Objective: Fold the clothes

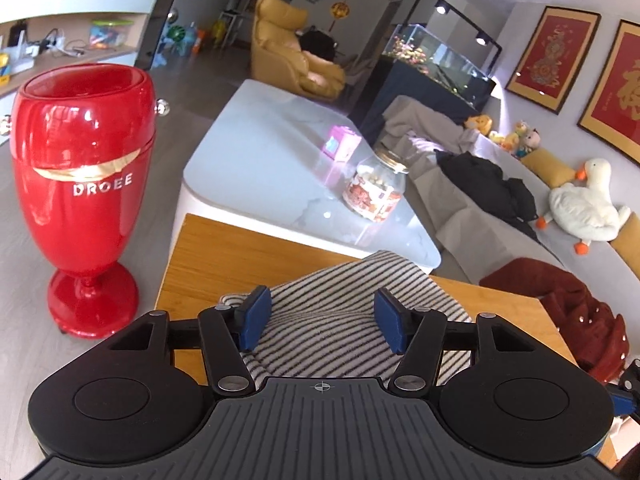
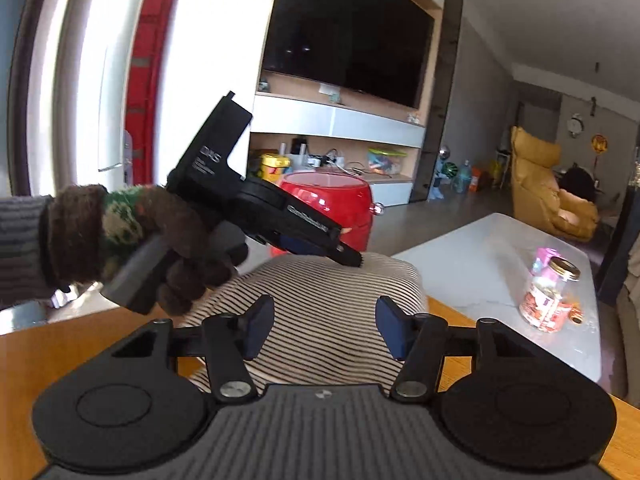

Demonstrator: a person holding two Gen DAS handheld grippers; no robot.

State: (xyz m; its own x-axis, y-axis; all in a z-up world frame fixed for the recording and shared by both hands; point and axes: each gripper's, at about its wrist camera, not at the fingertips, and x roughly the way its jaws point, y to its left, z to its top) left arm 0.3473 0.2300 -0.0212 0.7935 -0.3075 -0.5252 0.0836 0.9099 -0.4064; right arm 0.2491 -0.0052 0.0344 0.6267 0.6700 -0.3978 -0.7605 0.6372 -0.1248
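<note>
Hovering both grippers, left and right, jaws parted and empty, over the striped garment lying bunched on the wooden table, apparently between folds; next needing a fresh edge grip.

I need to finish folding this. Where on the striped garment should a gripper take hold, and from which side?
My judgement: pinch the striped garment at its rounded far edge, coming in low from the near side over the wooden table. It lies in a soft, bunched mound, and that edge looks thick enough to bite. The left gripper and right gripper both stand open above it, gripping nothing.
</note>
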